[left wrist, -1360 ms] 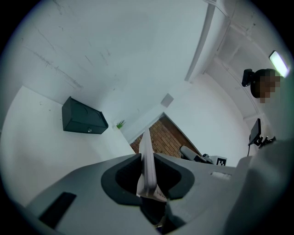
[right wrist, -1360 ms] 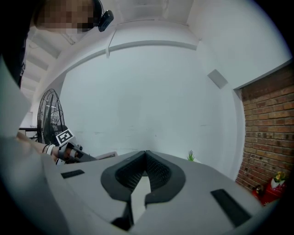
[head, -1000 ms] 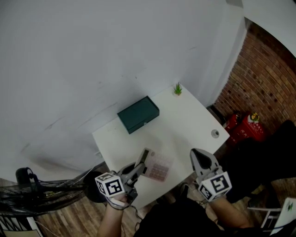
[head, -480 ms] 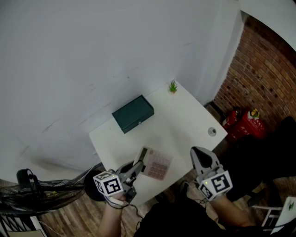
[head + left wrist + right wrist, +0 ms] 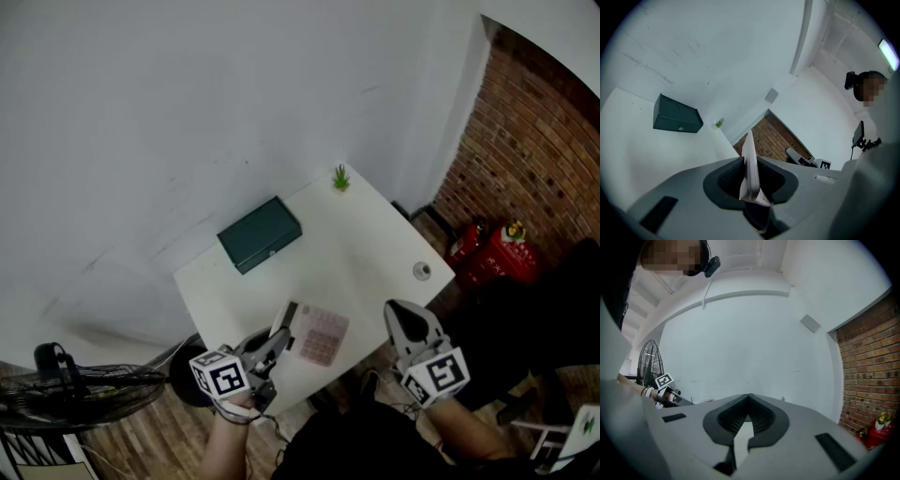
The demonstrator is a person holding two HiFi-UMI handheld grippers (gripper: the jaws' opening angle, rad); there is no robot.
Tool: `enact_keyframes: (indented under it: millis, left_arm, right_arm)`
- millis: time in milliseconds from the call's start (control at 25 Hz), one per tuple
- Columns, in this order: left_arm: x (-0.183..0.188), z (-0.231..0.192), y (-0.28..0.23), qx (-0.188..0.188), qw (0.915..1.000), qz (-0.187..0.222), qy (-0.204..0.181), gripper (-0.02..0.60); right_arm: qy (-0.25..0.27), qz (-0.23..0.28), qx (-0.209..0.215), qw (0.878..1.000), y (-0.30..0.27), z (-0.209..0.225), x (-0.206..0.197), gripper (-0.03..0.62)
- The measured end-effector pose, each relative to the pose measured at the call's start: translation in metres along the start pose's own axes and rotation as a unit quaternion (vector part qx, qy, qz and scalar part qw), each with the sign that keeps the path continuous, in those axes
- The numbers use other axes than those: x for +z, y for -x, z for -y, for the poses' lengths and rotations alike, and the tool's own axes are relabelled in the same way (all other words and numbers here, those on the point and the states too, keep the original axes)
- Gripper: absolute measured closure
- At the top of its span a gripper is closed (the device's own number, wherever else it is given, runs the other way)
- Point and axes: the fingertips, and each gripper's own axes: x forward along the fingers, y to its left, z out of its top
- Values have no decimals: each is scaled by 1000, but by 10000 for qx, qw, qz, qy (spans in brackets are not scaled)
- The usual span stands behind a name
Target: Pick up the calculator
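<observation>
One fan (image 5: 80,386) stands on the floor at far left. Of the two tools, the left tool (image 5: 278,339) is clamped on the left edge of the single pink-keyed calculator (image 5: 320,336), which sits over the near part of the one white table (image 5: 375,239). At the back of the table is one dark green box (image 5: 260,234), with one small plant (image 5: 340,177) at the far corner. The right tool (image 5: 405,317) is pressed together and empty. One small round disc (image 5: 422,271) lies near the table's right edge.
</observation>
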Motion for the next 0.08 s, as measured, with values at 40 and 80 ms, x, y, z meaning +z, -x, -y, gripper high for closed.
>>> enact_keyframes:
  millis: [40, 80]
  left_arm:
    - [-1, 2, -4, 4, 10000, -2, -1, 518]
    - [-2, 4, -7, 7, 10000, -4, -4, 517]
  right_arm:
    - [-9, -4, 7, 10000, 1, 4, 0, 590]
    - [-18, -7, 14, 10000, 2, 8, 0, 591]
